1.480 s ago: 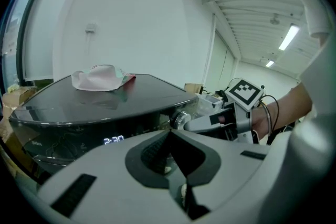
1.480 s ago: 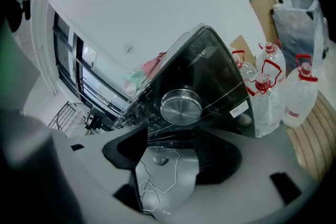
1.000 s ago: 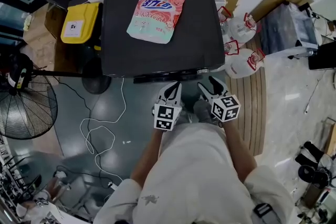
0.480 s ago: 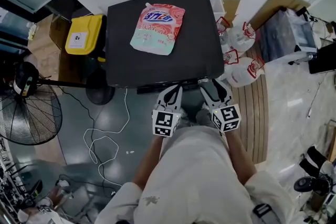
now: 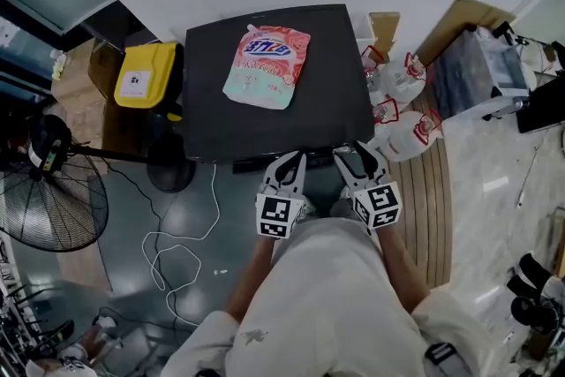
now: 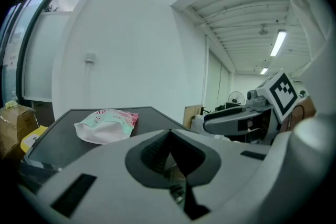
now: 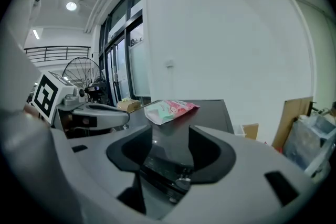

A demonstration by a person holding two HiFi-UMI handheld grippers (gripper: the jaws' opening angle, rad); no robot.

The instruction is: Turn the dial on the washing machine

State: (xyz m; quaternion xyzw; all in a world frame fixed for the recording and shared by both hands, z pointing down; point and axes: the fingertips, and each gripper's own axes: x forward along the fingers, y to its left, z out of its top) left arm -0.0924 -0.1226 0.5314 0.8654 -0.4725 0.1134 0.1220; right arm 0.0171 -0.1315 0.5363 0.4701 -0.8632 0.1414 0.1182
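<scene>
The washing machine (image 5: 344, 57) is a black-topped box seen from above in the head view, with a pink and green detergent pouch (image 5: 267, 66) lying on its lid. Both grippers are at its front edge. My left gripper (image 5: 290, 162) has its jaws together with nothing held, also in the left gripper view (image 6: 169, 139). My right gripper (image 5: 357, 158) is open and its jaws are closing. In the right gripper view (image 7: 170, 147) the front control strip lies between the jaws, with a small round dial (image 7: 182, 182) low in the gap. The pads do not touch it.
Left of the machine stand a yellow bin (image 5: 147, 75) and a floor fan (image 5: 48, 203). A white cable (image 5: 181, 252) runs across the floor. White jugs (image 5: 399, 115) and a wooden slat platform (image 5: 433, 181) are to the right. A white wall lies behind.
Both grippers have moved up to the machine's front edge. The right gripper's jaws have narrowed a little. The head camera has shifted slightly.
</scene>
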